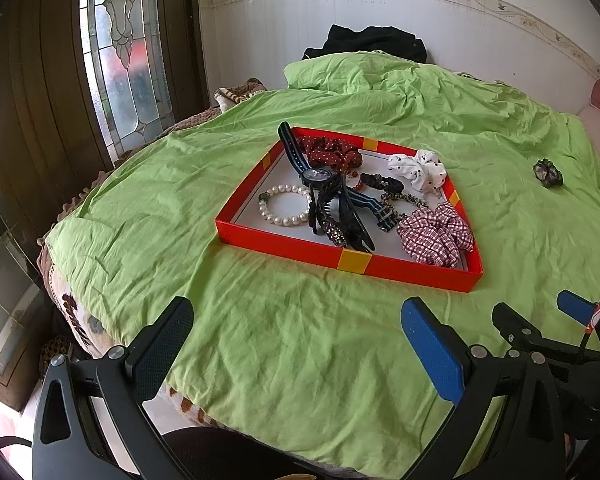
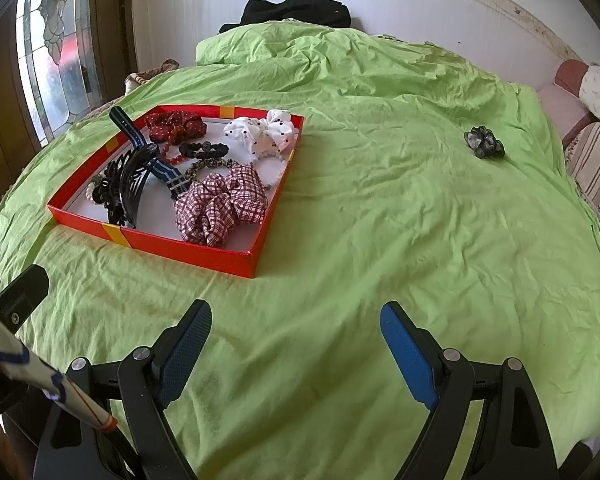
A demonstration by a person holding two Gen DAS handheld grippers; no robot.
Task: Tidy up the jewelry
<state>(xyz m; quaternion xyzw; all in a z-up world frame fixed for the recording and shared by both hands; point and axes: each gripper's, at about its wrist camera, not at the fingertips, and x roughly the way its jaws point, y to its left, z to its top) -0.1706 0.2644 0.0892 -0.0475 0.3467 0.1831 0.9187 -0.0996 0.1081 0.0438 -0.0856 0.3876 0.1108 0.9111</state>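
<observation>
Jewelry tray (image 1: 296, 246), red, sits mid green bed sheet (image 1: 260, 340) w/ scrunchies, watch, pearl bracelet (image 1: 284, 208) inside. Dark scrunchie (image 2: 484, 143) lies well apart on sheet. Left claw (image 1: 298, 344) & right claw (image 2: 296, 354) both wide open, empty.

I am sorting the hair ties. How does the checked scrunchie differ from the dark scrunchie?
The checked scrunchie lies inside the red tray; the dark scrunchie lies alone on the green sheet. The checked one is red and white, and looks bigger; the dark one is blackish. Both are gathered fabric.
</observation>
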